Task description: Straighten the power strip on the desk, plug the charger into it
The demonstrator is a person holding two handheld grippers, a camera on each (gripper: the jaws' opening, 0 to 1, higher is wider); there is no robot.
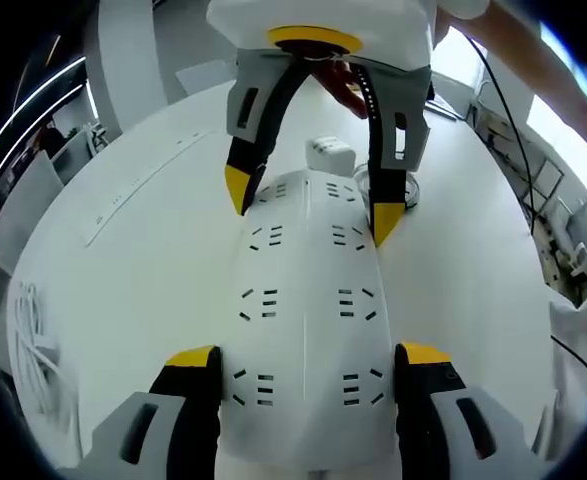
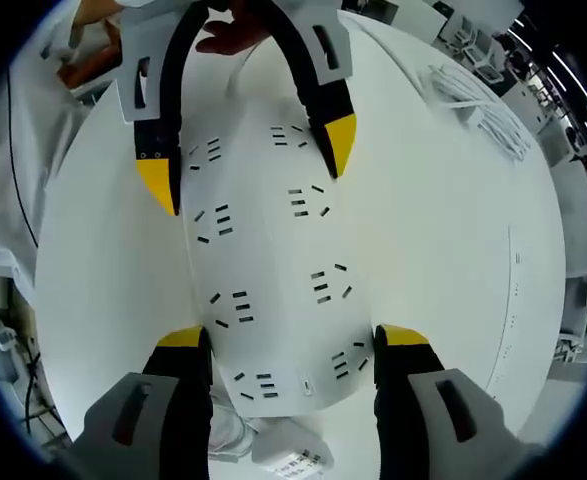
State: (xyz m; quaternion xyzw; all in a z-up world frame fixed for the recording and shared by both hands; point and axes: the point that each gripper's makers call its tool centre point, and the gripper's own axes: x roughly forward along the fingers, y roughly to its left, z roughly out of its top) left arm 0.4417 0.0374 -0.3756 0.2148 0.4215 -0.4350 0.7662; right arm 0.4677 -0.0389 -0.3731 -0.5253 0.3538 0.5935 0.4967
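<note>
My left tongs [image 1: 309,362] grip one end of the power strip [image 1: 308,300], a jaw pressed on each long side. My right tongs [image 2: 291,348] clamp the opposite end the same way. In the left gripper view the right tongs [image 1: 308,212] reach in from the top, yellow tips touching the strip's far edges. In the right gripper view the left tongs [image 2: 248,165] do likewise.

The strip is white and wide, with two rows of sockets, all of them empty as far as I can see. It lies flat on the desk [image 1: 143,260] between both tongs.

The charger [image 1: 330,155], a small white block, sits on the desk just beyond the strip's far end in the left gripper view, with a coil of cable [image 1: 388,185] beside it. In the right gripper view the charger [image 2: 291,452] lies near the bottom, just past the strip's end.

The desk is white. A bundle of white cable [image 1: 33,325] lies near its edge, well apart from the strip. Beyond the desk are shelves and bright windows.
</note>
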